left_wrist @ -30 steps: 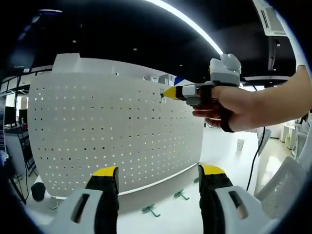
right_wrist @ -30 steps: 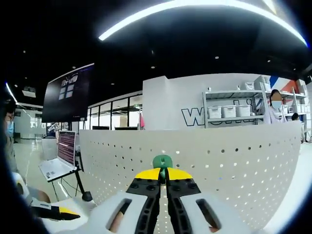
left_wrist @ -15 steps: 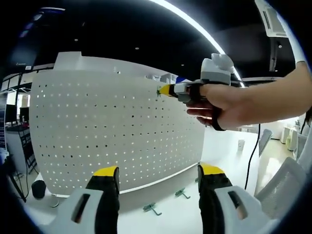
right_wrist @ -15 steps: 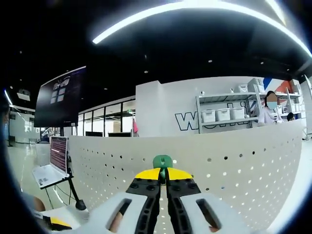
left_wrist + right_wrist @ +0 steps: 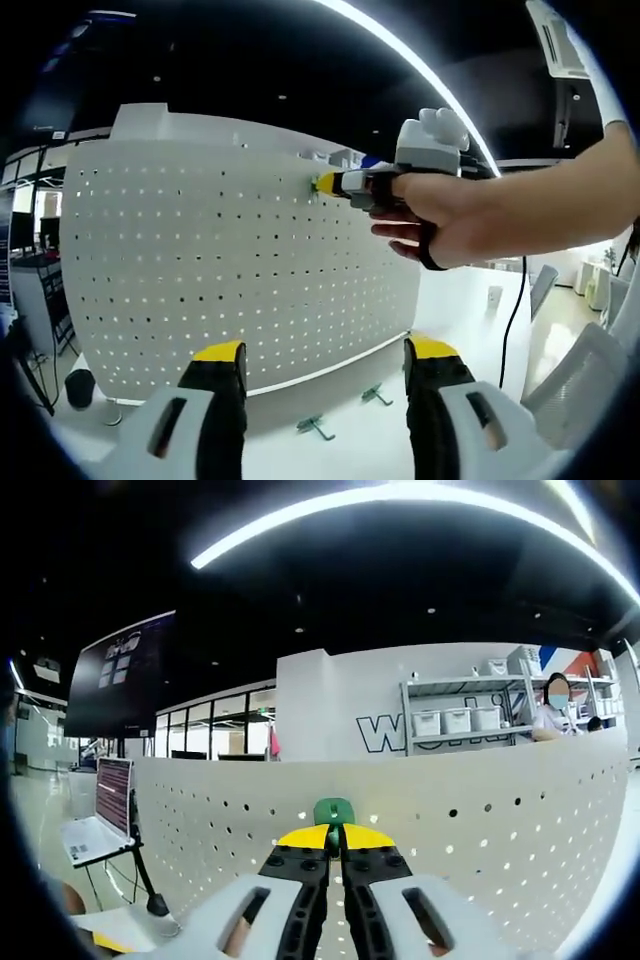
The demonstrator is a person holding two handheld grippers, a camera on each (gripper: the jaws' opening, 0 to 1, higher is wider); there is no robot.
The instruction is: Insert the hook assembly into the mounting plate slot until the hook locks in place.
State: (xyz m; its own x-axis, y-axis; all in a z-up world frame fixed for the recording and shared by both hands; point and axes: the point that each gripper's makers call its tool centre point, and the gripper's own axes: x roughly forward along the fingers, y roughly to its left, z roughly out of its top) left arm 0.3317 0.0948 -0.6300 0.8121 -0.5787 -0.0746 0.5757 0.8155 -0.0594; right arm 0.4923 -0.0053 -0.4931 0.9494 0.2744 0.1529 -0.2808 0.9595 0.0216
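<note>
Hook carried up to the top rows of the pegboard.

My right gripper (image 5: 335, 837), jaws clamped on the green hook (image 5: 333, 811), has climbed over the last second toward the mounting plate (image 5: 230, 270)'s upper edge; I judge insertion is next. My left gripper (image 5: 322, 372) hangs wide and empty below, spare hooks (image 5: 345, 412) beneath.

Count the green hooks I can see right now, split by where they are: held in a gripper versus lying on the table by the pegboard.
Held in the right gripper: 1 green hook, up at the pegboard
Lying on the table: 2 green hooks
Total: 3
</note>
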